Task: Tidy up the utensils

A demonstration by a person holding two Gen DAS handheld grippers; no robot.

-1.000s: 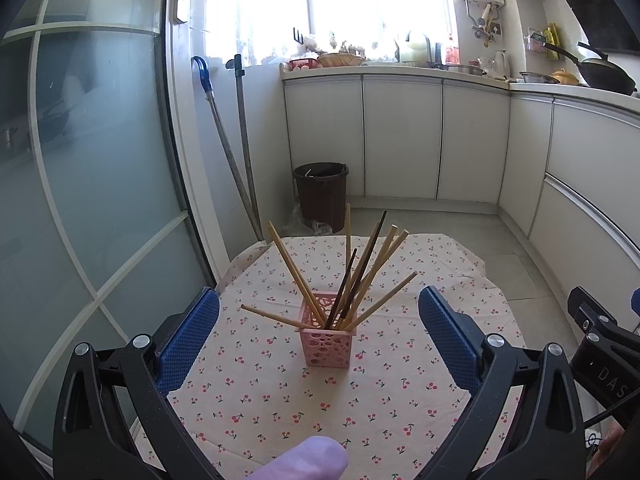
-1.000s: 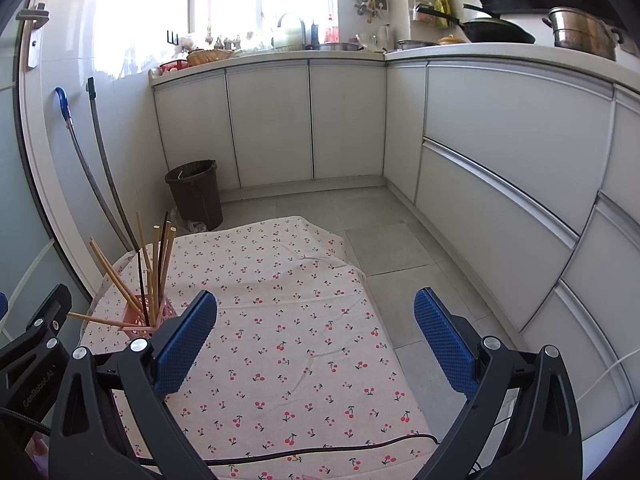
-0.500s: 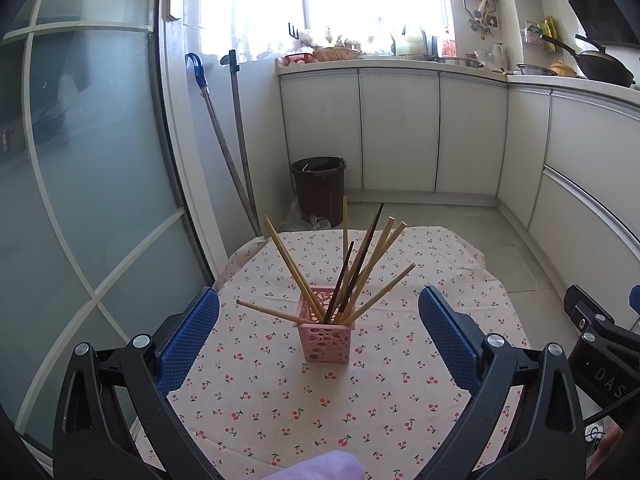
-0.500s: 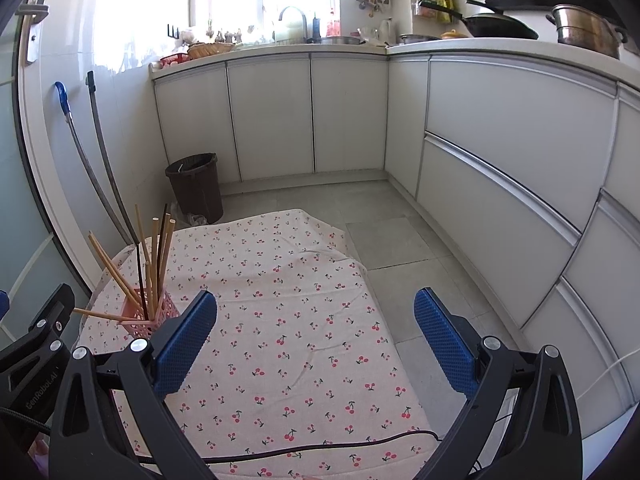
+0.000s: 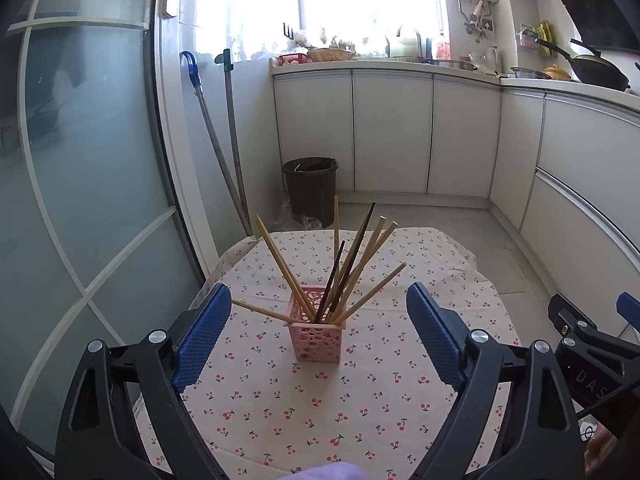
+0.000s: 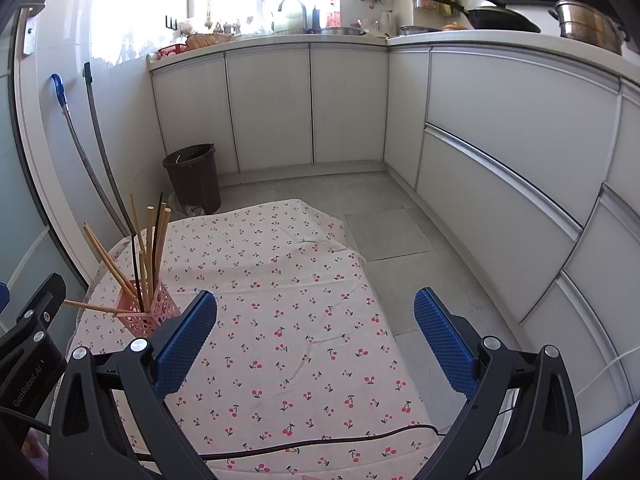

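Left wrist view shows the left tongs (image 5: 318,330) with their blue pads spread wide apart, holding nothing. Between the pads, a little farther on, a pink perforated holder (image 5: 317,338) stands upright on the cherry-print cloth (image 5: 280,408) that covers the desk. Wooden and dark chopsticks (image 5: 348,264) fan out of the holder in several directions, one pale stick jutting nearly level to the left. Right tongs (image 6: 316,332) are likewise spread apart and empty, over a bare stretch of cloth, with the holder off to their left. A black cable (image 6: 304,446) crosses the cloth's near edge. Beyond the desk, a dark bin (image 5: 311,190) stands against white cabinets (image 5: 392,132).
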